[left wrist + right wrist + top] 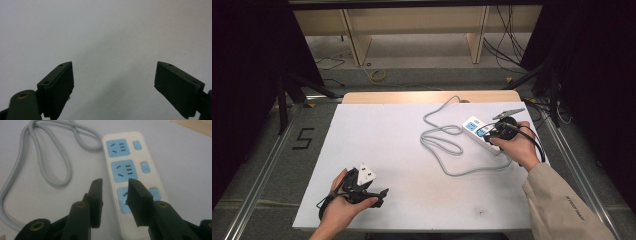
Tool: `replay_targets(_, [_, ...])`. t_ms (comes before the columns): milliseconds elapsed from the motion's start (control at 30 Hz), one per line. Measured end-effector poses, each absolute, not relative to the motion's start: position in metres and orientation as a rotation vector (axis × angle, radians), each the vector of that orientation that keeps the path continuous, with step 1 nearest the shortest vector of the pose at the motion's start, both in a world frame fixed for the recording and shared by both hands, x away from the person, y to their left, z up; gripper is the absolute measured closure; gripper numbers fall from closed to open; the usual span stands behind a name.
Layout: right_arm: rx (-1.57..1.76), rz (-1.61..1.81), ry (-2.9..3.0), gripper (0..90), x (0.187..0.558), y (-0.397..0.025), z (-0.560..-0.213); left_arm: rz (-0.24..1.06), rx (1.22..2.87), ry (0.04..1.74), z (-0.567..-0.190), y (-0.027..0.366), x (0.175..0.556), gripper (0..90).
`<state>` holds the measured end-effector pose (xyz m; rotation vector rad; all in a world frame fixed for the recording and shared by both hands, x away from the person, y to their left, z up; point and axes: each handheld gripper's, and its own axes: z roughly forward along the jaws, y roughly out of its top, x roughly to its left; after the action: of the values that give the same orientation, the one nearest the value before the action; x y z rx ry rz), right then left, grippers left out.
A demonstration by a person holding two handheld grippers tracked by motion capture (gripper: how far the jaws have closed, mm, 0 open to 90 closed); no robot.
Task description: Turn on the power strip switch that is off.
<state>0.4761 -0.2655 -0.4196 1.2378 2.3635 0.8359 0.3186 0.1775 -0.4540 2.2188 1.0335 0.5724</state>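
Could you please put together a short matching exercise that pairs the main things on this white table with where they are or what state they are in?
Things:
1. White three-socket power strip with blue faces
2. Grey looped cable
3. Left gripper
4. Right gripper

States or places:
A. Jaws wide apart over the bare white table
B. Jaws nearly together, poised just above the nearest socket
C. Lies in curves left of the strip
D. Lies flat at the table's right side

Pairs: 1-D, 2-C, 3-A, 4-B
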Motion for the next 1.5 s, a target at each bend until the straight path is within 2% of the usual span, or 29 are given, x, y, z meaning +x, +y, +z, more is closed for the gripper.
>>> replay_targets(1500, [1.201, 0.873, 2.395, 57.7, 0.429, -0.263, -0.424, 0.576, 2.229, 1.026, -0.453, 0.178, 0.318, 15.6])
